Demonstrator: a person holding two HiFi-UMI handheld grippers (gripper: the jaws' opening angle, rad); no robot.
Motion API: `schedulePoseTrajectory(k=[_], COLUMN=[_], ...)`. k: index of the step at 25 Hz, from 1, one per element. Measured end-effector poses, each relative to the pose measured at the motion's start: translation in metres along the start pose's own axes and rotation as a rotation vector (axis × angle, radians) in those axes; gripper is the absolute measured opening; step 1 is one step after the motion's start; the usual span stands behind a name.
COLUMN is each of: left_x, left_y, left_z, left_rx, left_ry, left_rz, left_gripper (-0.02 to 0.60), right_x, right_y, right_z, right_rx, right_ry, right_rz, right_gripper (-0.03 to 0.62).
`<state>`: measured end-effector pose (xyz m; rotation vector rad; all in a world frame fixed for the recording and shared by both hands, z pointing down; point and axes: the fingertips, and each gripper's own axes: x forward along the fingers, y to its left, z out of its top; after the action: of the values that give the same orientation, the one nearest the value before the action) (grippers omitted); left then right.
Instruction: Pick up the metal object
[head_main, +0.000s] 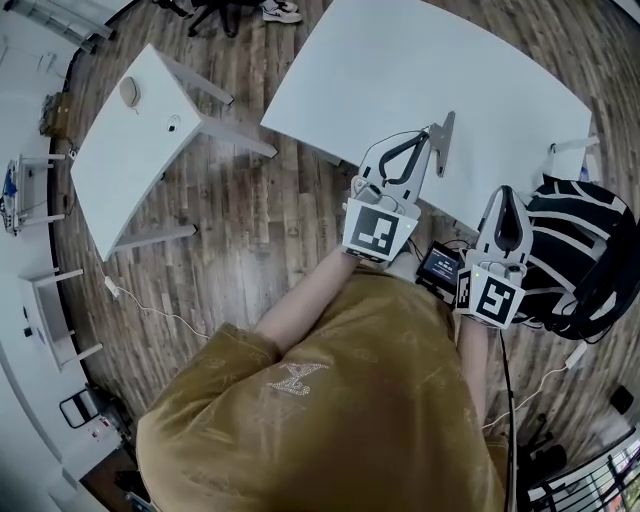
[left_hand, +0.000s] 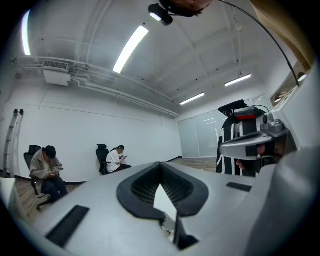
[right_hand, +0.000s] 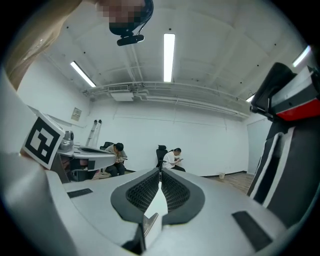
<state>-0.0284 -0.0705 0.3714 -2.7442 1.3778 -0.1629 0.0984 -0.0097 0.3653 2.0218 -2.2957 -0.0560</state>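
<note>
Both pairs of fingers pressed together, left gripper (head_main: 430, 132), right gripper (head_main: 507, 191); metal object (head_main: 443, 145) lengthwise away from person (head_main: 330, 400).

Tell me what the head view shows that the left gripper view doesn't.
Only the head view: the square-marker cubes on both grippers and a small black screen device between them. Only the left gripper view: ceiling light strips and two seated people by the white wall. Both: the left claw, shut and empty, the right claw and a black-and-white striped object.
</note>
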Motion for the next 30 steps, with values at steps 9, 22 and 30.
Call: schedulePoseTrajectory(k=[9,22,30], left_x=[0.043,0.112,0.133], left_y=[-0.023,-0.003,0.001], left_z=[-0.007,-0.045,-0.092], left_rx=[-0.013,-0.103,-0.169], left_ry=[0.009,0.143,0.281], left_rz=[-0.138,-0.060,-0.069], left_gripper=[0.006,0.006,0.006], right_x=[0.023,0.064,0.083], right_y=[-0.040,-0.061,-0.066], right_z=[0.003,-0.012,-0.032], right_rx=[0.000,0.025,0.061], right_ry=[-0.013,0.016,0.040], right_rz=[-0.077,-0.063,-0.062], right_gripper=[0.009,0.009,0.009])
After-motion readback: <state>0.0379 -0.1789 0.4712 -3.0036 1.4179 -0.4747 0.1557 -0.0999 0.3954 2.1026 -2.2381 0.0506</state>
